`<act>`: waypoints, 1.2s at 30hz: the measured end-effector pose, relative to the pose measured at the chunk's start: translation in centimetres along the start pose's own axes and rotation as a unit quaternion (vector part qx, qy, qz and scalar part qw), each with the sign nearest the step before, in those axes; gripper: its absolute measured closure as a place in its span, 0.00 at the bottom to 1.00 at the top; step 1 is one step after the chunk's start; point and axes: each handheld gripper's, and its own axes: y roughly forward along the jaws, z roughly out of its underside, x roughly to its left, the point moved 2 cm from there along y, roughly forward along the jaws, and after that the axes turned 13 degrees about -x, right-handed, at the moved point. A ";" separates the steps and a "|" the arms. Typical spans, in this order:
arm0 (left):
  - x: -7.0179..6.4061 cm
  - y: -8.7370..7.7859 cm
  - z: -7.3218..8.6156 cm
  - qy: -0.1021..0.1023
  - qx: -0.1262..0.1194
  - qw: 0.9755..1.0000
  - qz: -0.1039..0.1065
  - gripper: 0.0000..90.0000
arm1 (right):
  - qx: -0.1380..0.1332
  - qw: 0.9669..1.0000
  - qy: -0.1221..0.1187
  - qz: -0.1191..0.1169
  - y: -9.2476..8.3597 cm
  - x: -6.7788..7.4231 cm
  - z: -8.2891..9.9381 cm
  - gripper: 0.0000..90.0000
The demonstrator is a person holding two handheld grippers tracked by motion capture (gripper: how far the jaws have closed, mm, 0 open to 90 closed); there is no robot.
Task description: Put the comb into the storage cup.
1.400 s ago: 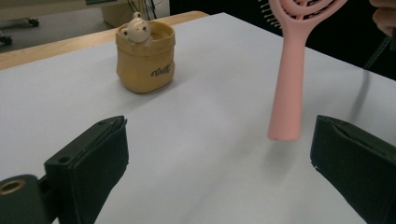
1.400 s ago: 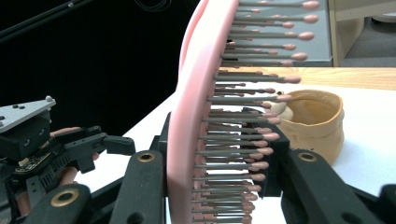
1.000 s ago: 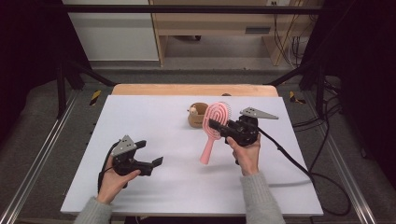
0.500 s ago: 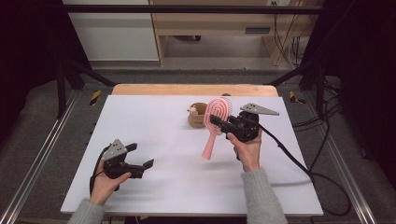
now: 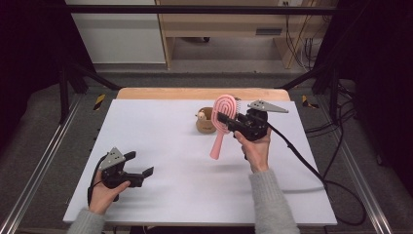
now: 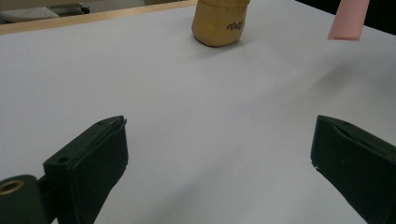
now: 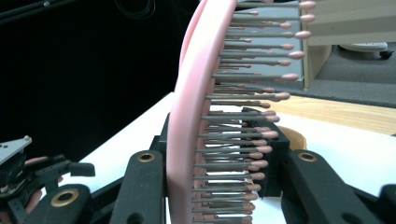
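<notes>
A pink hairbrush [image 5: 220, 130] hangs tilted above the white table [image 5: 156, 122], handle pointing down. My right gripper [image 5: 226, 120] is shut on its oval head. In the right gripper view the brush [image 7: 184, 116] stands edge-on between the black jaws of that gripper [image 7: 219, 154], bristles facing right. Just behind it on the table sits a small tan cup [image 5: 205, 123]. My left gripper [image 5: 141, 164] rests low near the front left of the table, open with nothing between its fingers. Its own view has the left gripper [image 6: 219, 128] facing the cup [image 6: 219, 23] and the brush handle tip [image 6: 348, 18].
A wooden strip [image 5: 195, 92] runs along the table's far edge. The right gripper's cable [image 5: 302, 161] trails across the right side of the table to the floor. Metal frame rails [image 5: 44, 161] flank the table. Shelving [image 5: 234, 29] stands beyond.
My left gripper has slid a little to the left and lower toward the table's front corner. The right gripper and the brush have hardly moved.
</notes>
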 end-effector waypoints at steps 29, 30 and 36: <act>0.9 -0.4 0.4 -0.004 -0.003 1.000 -0.005 0.04 | -0.002 0.999 -0.016 0.027 2.0 -1.0 -2.4 0.70; 0.9 -0.4 0.4 -0.003 -0.003 1.000 -0.005 0.04 | -0.003 0.999 -0.017 0.028 2.1 -1.0 -2.5 0.70; 1.0 -0.4 0.5 0.000 -0.001 1.000 -0.005 0.04 | -0.005 0.999 -0.023 0.032 2.6 -0.9 -3.3 0.70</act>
